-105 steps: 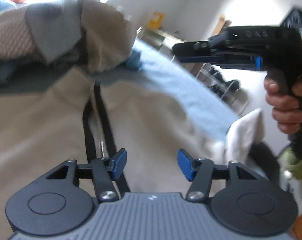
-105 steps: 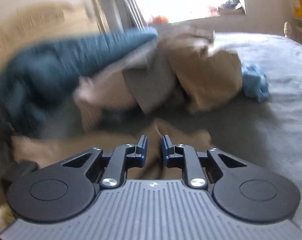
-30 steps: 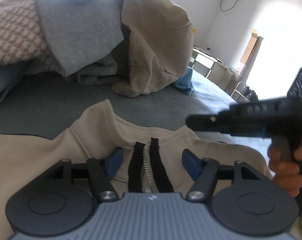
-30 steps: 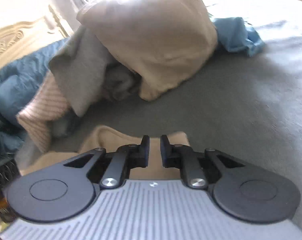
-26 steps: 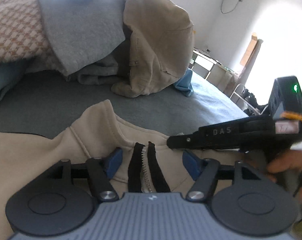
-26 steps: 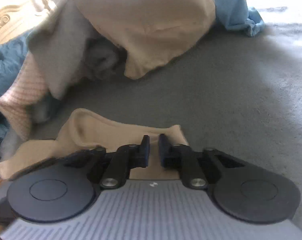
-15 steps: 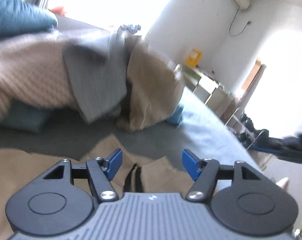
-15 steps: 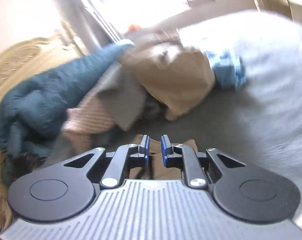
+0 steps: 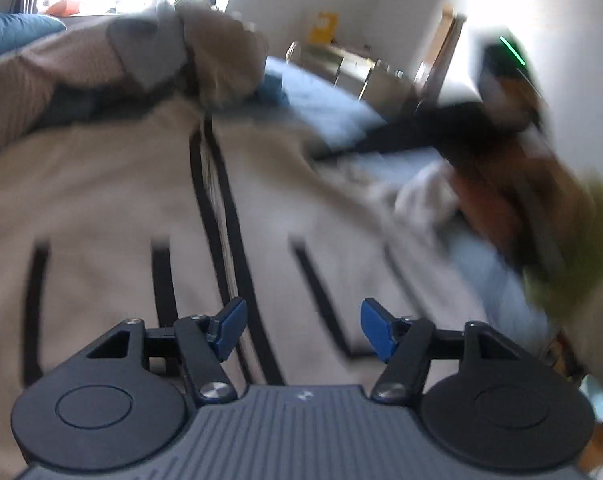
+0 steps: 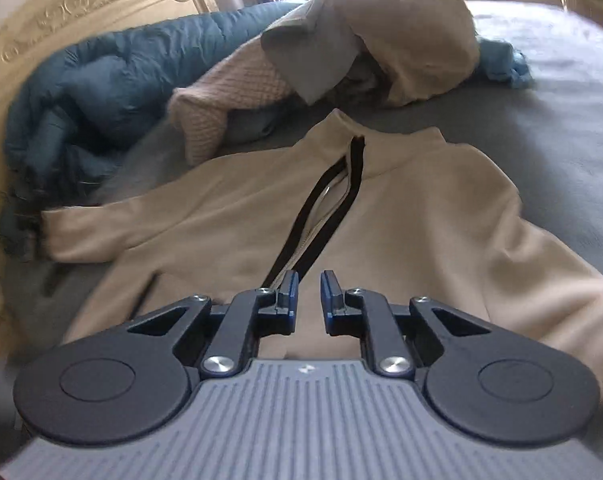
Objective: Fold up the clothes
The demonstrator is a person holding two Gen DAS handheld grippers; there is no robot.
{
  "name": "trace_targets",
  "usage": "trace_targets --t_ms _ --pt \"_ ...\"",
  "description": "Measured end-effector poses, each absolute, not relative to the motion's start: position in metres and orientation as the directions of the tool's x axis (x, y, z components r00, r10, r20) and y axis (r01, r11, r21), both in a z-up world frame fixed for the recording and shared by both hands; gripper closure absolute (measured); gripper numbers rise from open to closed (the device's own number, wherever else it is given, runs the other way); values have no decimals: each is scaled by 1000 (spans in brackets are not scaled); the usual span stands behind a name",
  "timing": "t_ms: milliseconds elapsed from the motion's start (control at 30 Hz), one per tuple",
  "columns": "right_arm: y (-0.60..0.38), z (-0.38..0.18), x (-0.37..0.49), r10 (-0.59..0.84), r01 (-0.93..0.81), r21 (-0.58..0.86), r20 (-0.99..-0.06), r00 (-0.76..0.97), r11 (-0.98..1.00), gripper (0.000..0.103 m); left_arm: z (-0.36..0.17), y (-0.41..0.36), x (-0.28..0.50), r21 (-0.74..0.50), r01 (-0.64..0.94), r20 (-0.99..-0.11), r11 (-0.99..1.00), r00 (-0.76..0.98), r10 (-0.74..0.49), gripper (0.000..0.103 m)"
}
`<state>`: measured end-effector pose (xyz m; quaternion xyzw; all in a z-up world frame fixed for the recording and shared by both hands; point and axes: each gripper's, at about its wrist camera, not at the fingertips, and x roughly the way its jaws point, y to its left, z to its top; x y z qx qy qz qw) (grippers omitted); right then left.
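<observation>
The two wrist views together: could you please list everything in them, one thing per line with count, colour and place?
jacket: one, beige with black zip trim, spread flat, front up, on the bed nearest the grippers
bed: one, grey cover, under everything
clothes pile: one heap, tan, grey and pink knit pieces, beyond the jacket's collar
blue cloth: one, light blue, beside the pile's right edge
duvet: one, dark teal, bunched against the headboard
headboard: one, cream, carved, far left
white cloth: one, blurred, at the bed's right edge
left gripper: black, blue pads, open over the jacket, nothing between
right gripper: black, blue pads, jaws nearly shut, empty
</observation>
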<state>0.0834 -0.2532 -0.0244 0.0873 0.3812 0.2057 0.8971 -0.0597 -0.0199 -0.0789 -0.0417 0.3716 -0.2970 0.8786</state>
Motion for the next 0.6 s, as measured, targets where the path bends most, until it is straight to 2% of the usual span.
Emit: trace_targets --t_ms 67,200,267,300,333,400,467,600 --pt "-239 -38 106 406 -294 280 -645 648 914 91 -98 -22 -68 -278 466 -643 840 560 -523 42" --pt "-229 -59 163 384 -210 331 -654 652 920 91 -106 -19 -75 -261 470 -620 843 588 -519 39" --pt "-221 -80 184 378 -200 329 -680 628 923 91 -108 -18 -74 -259 474 -616 841 590 -522 38" --pt "-219 -96 195 351 -160 322 -719 600 933 95 -108 -18 -75 -251 480 -613 840 593 -522 38" --pt "-220 -107 198 357 -145 341 -718 598 929 96 -109 -18 -77 -241 488 -610 839 596 -522 38" --pt "-226 -99 193 373 -128 377 -701 607 917 96 -109 -17 -78 -224 505 -603 833 600 -526 38" --pt "-232 -87 186 392 -116 409 -695 603 905 91 -106 -12 -79 -227 516 -596 826 597 -537 38" --pt "-251 -30 123 434 -227 378 -663 610 898 90 -96 8 -81 -273 495 -564 825 612 -555 38"
